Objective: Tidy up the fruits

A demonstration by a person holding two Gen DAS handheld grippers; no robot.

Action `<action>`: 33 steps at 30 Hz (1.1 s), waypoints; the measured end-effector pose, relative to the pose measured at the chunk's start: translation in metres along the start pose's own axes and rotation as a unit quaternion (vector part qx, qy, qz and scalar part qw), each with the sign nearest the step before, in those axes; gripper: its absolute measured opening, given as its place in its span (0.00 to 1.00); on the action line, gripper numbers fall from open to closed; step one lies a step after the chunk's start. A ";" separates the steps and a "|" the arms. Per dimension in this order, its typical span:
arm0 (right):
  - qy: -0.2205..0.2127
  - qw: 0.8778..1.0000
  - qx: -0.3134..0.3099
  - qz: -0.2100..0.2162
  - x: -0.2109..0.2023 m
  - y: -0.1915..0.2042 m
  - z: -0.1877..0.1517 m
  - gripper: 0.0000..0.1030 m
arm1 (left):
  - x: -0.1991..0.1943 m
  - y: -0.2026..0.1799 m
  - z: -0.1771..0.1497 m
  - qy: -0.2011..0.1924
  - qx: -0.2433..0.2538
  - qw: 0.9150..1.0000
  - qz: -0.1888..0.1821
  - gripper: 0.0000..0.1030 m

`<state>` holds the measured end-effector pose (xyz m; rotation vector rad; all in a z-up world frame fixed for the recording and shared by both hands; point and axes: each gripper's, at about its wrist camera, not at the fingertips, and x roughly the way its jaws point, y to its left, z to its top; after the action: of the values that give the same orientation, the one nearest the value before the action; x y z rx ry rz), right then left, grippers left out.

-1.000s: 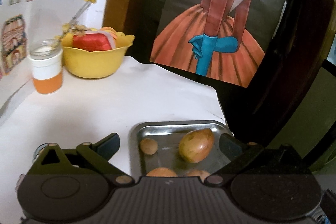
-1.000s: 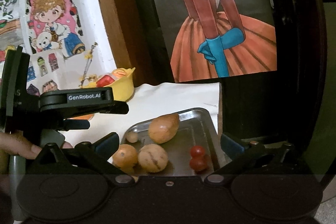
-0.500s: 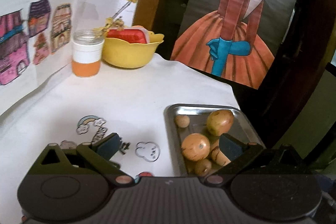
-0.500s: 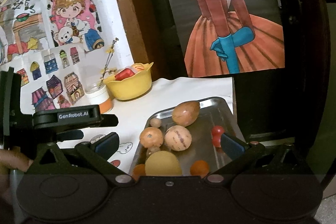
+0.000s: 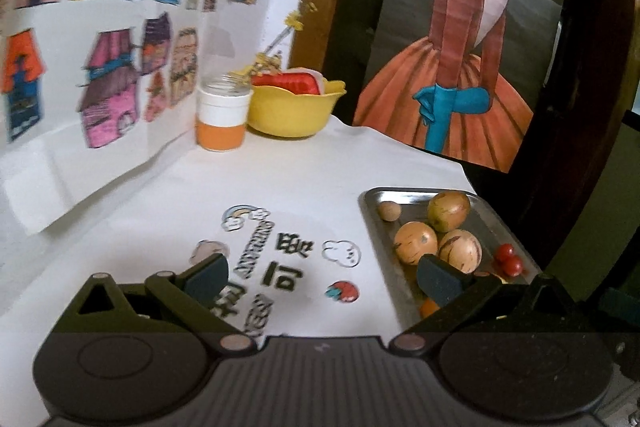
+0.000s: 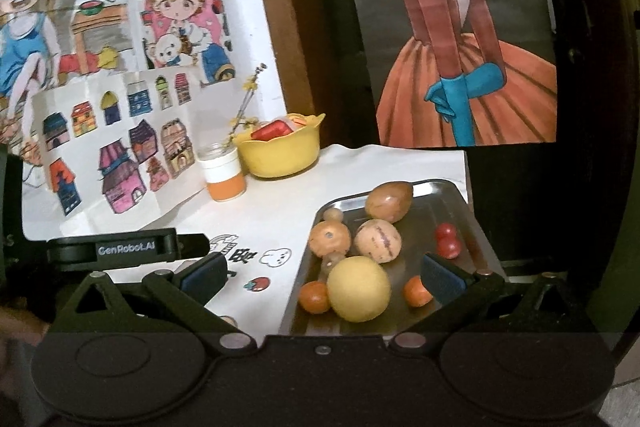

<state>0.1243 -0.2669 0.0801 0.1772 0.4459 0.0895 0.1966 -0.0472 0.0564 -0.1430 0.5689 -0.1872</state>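
Nine or so fruits: all lie loose in the tray [image 6: 456, 193], mixed by kind, some touching; a few may hide behind the gripper
Big yellow fruit [image 6: 359, 288]: near end of tray, small orange ones either side, probably resting against its neighbours
Red pair [image 6: 447, 240]: touching, by the tray's right wall, apart from the rest
Tray: right edge of desk [image 5: 168, 195], rim keeps round fruit from rolling off
Bowl [image 6: 280, 151]: yellow, back of desk, holds something red; possible sorting spot, unsure
Left gripper [image 5: 324, 273]: fingers apart, empty, over desk stickers
Right gripper [image 6: 322, 273]: fingers apart, empty, facing the tray
Stage: fits unsorted or just gathered
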 end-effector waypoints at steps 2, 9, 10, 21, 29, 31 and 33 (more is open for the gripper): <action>-0.003 1.000 -0.005 0.002 -0.005 0.007 -0.003 0.99 | -0.011 0.005 -0.006 -0.005 0.000 1.000 0.006 1.00; -0.015 1.000 -0.027 0.003 -0.025 0.031 -0.019 0.99 | -0.047 0.022 -0.027 -0.029 0.002 0.999 0.032 1.00; -0.017 0.999 -0.031 0.003 -0.027 0.034 -0.022 0.99 | -0.053 0.023 -0.030 -0.031 0.003 0.999 0.039 1.00; -0.019 0.998 -0.061 -0.011 -0.042 0.058 -0.052 0.99 | -0.095 0.038 -0.071 -0.050 0.006 0.995 0.086 1.00; -0.044 0.994 -0.092 -0.030 -0.053 0.072 -0.074 0.99 | -0.118 0.049 -0.092 -0.072 0.004 0.991 0.112 1.00; -0.053 0.994 -0.091 -0.034 -0.057 0.074 -0.080 0.99 | -0.124 0.051 -0.096 -0.076 -0.001 0.991 0.111 1.00; -0.061 0.994 -0.087 -0.036 -0.061 0.075 -0.085 0.99 | -0.131 0.053 -0.103 -0.084 -0.006 0.990 0.111 1.00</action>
<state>0.0292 -0.1878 0.0447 -0.0051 0.3197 0.0468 0.0398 0.0242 0.0288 -0.1051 0.4134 0.0444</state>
